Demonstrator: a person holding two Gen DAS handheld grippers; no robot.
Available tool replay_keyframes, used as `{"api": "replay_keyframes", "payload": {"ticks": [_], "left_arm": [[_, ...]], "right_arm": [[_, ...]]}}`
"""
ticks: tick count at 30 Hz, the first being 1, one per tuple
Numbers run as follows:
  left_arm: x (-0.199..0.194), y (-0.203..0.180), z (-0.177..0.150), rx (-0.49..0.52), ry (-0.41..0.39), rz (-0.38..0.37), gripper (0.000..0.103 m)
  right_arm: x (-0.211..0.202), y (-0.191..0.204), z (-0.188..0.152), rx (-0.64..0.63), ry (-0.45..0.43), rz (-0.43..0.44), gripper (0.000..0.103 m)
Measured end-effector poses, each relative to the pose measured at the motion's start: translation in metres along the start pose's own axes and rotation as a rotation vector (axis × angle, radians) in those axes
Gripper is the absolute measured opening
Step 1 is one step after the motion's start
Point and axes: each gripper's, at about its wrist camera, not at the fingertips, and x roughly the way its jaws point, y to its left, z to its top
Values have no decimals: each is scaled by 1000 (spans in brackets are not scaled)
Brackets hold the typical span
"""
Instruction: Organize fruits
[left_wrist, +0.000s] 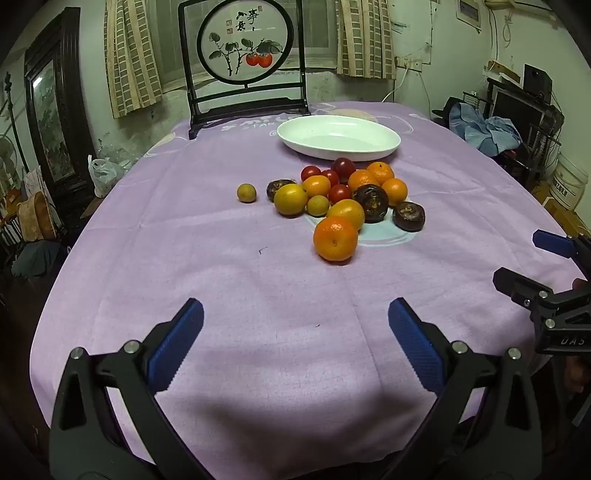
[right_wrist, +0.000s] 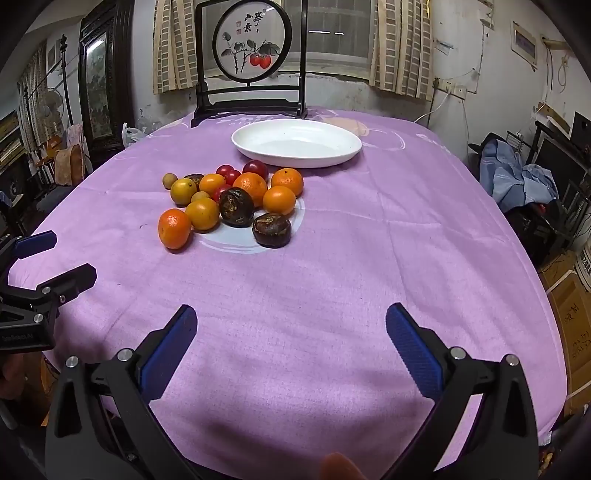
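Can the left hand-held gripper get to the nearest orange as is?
Probably yes. The left hand-held gripper is open, and only bare purple cloth lies between it and the nearest orange, which sits at the pile's front edge.

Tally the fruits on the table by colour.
orange fruits: 5
yellow fruits: 4
red fruits: 4
dark brown fruits: 3
Total: 16

- My room light is dim and warm; colours look slightly green.
- A soft shadow darkens the purple tablecloth nearest me.
- Fisheye bends the edges; corners go black.
- Fruit stays sharp.
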Motion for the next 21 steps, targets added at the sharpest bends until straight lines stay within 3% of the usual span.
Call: {"api": "replay_keyframes", "payload": {"ticks": [21], "left_arm": [[4,-2,-3,14,11,5,101]], "right_arm": [[5,-1,-2,10,14,3,102]]}}
